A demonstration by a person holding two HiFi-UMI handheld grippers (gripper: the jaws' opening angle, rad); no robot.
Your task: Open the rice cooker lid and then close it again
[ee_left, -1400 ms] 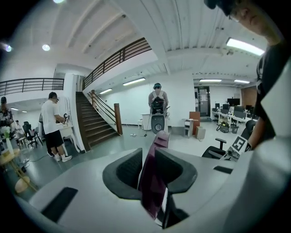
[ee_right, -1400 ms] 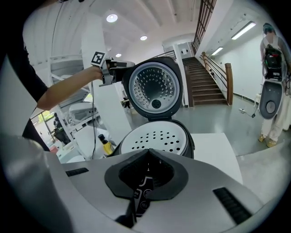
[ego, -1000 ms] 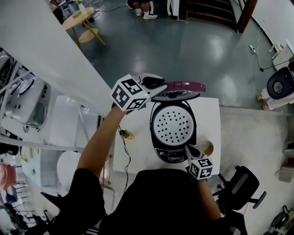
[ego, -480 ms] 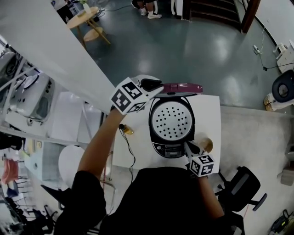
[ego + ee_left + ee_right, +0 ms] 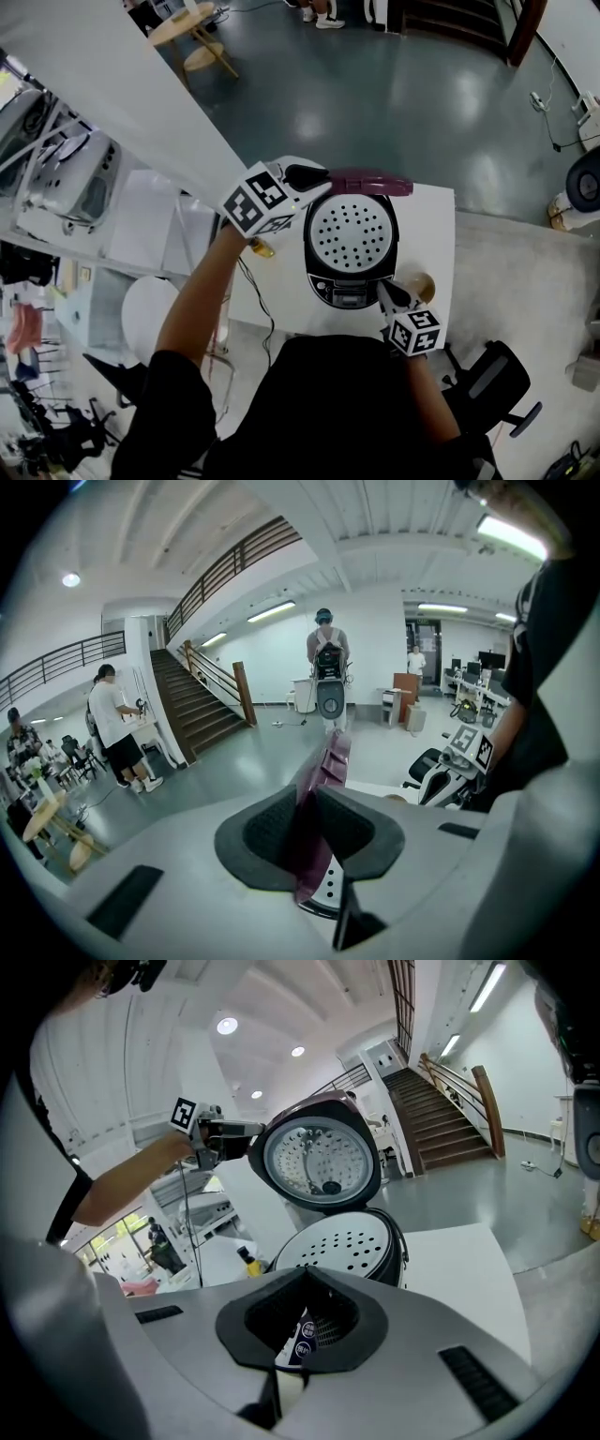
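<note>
The left gripper [image 5: 307,829] has its jaws clamped on the maroon rim of the lid [image 5: 322,1163]. The lid stands up on its hinge at the far side of the rice cooker [image 5: 349,292], which sits on the white desk [image 5: 433,225]. The right gripper [image 5: 382,287] has its jaws closed on nothing, and the cooker's front panel lies just ahead of their tips. I cannot tell whether they touch it.

With the lid fully up, the step in hand looks like swinging it down again. To do that well, the left jaws should follow the arc of the hinge instead of pushing straight down, so the thin rim does not twist out of the pads. The grip sits off to one side of the rim, so a slow, even lowering should stop the lid from slamming. The right jaws should be out of the way before the lid reaches the perforated tray [image 5: 352,230] lying in the pot mouth below them. The lid should then be pressed until the latch catches.

The left gripper view shows both pads biting the rim, which the head view hides under the marker cube. The right gripper view shows the lid's silvery underside and its tilt, whereas the head view shows the lid only as an edge-on maroon bar. Only the head view shows the small brown cup [image 5: 422,286] just right of the right jaws.
</note>
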